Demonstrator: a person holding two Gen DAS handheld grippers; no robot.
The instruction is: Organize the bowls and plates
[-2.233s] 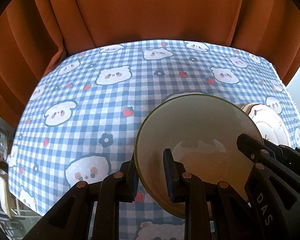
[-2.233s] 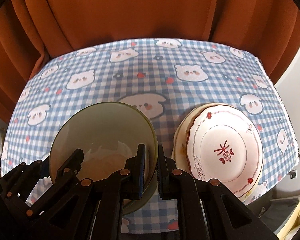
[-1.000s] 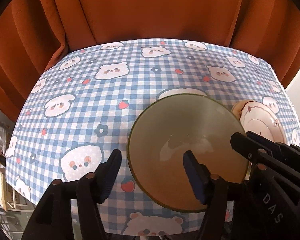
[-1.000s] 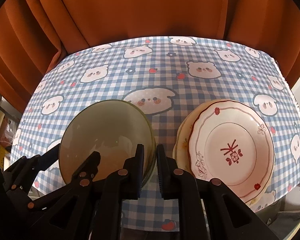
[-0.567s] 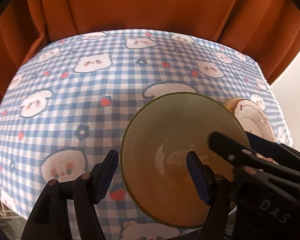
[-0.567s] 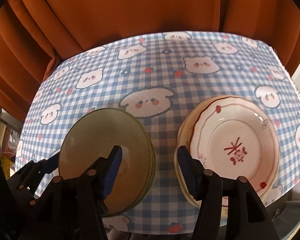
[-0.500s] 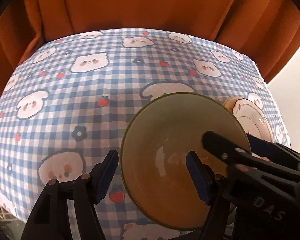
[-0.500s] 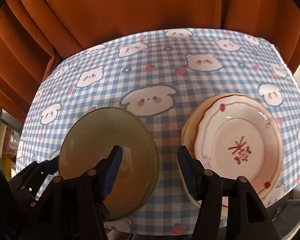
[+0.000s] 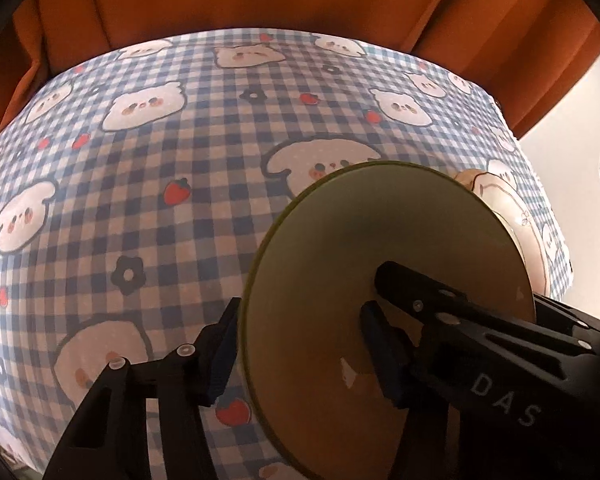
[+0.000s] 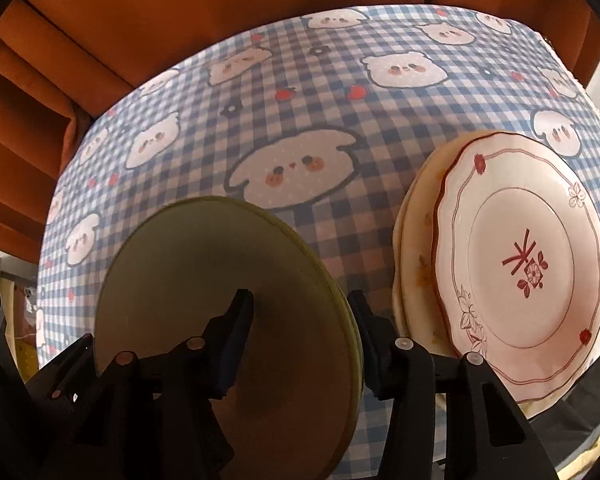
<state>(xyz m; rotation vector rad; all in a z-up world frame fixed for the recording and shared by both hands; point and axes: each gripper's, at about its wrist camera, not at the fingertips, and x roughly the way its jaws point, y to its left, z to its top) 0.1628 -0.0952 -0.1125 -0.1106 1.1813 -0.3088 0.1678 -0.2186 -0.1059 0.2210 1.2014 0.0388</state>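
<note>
Your left gripper and right gripper each straddle one side of the green bowl's rim; both sets of jaws are closing, pads not yet pressing. The bowl sits on the checked tablecloth, just left of the plate stack. Plates look already gathered in one pile. Judged remaining: grip the bowl and place it; no other bowls visible.
</note>
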